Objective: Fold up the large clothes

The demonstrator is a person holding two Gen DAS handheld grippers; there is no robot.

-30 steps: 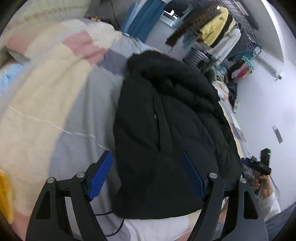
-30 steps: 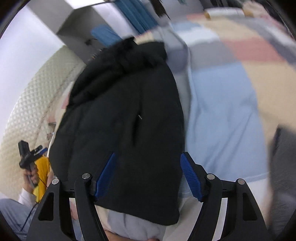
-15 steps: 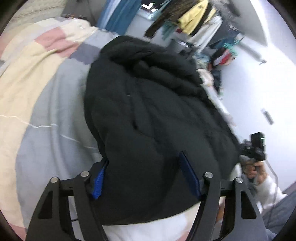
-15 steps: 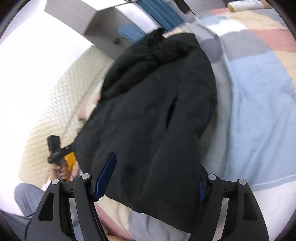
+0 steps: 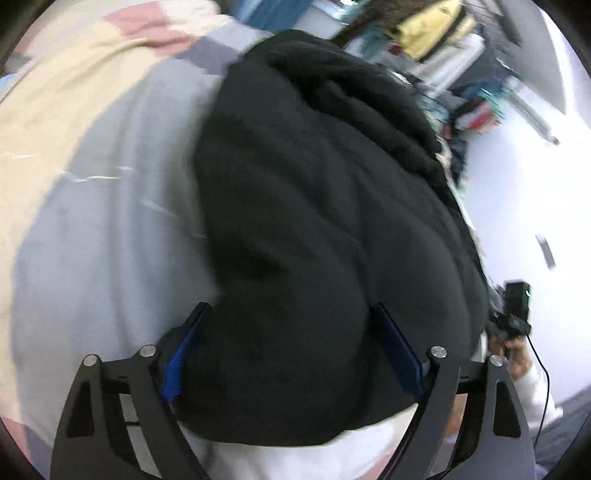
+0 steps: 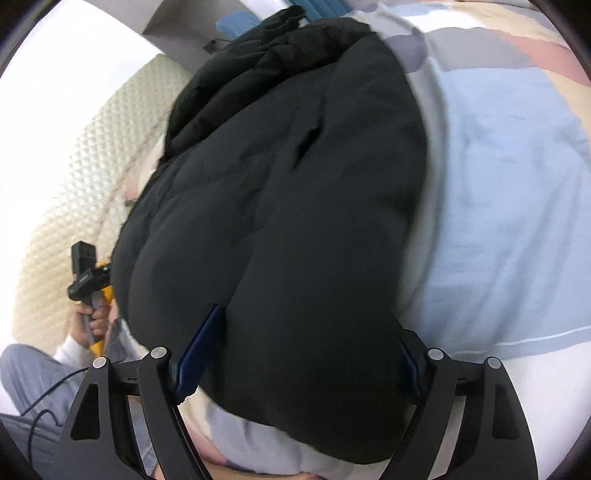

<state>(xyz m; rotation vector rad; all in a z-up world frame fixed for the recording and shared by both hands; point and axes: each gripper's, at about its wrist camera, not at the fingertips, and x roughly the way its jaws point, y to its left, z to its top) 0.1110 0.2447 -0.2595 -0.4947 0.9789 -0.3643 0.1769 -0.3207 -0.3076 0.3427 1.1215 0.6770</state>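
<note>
A black puffy jacket (image 5: 325,206) lies lengthwise on the patchwork bedspread (image 5: 92,206), hood end far from me. My left gripper (image 5: 291,347) is open, its blue pads straddling the jacket's near hem. In the right wrist view the same jacket (image 6: 288,206) fills the middle. My right gripper (image 6: 295,350) is open too, jaws wide on either side of the near hem. The right gripper also shows in the left wrist view (image 5: 513,314), and the left gripper in the right wrist view (image 6: 86,273).
A rack of hanging clothes (image 5: 436,33) stands at the far end by a white wall. A cream quilted headboard (image 6: 85,177) runs along the left of the right wrist view. The bedspread (image 6: 509,206) extends blue and pink to the right.
Both grippers have moved forward over the jacket's near hem, so the fabric now bulges between the open jaws. The jacket itself has not been lifted.
</note>
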